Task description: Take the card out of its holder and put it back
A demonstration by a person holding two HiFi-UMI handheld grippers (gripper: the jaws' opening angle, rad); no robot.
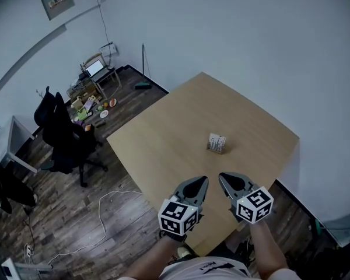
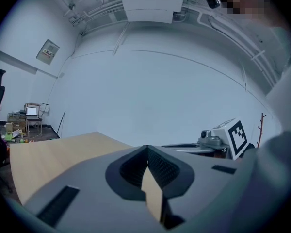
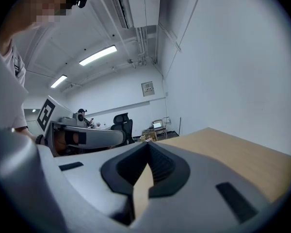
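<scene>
Now left gripper [image 1: 205,179], right gripper [image 1: 221,177]: fingers closed, empty, over table [image 1: 175,127] edge; holder [image 1: 216,143] apart.

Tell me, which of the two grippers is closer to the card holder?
The right gripper: in the head view its tip sits almost straight below the card holder, while the left gripper lies farther off to the left.

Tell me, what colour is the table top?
Light tan, wood-like; the table top shows best in the head view.
</scene>
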